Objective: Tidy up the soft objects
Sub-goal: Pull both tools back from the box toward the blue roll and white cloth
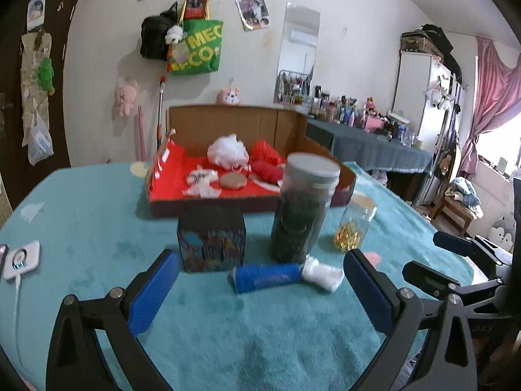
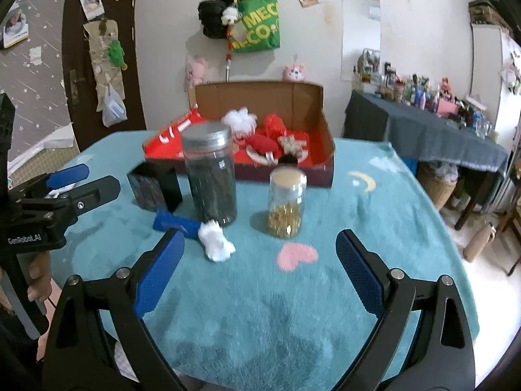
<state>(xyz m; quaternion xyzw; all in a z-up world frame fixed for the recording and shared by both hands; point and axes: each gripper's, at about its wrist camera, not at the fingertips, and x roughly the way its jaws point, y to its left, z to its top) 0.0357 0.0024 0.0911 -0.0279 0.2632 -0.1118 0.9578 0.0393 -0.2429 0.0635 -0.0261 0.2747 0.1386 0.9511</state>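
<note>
Both grippers, left [image 1: 260, 280] and right [image 2: 260, 260], spread empty above the table's [image 2: 325, 309] near edge; the blue-white roll [image 1: 286, 277] (beside the dark jar [image 1: 301, 208]) lies just beyond the left one's tips.

Left gripper [image 1: 260, 267] and right gripper [image 2: 260, 244]: fingers apart, empty.

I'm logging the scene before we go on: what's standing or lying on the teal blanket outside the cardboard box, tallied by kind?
Jars: 2, the tall dark jar and the small jar of gold bits
Small dark patterned box: 1
Blue roll with white wad: 1
Total: 4
</note>
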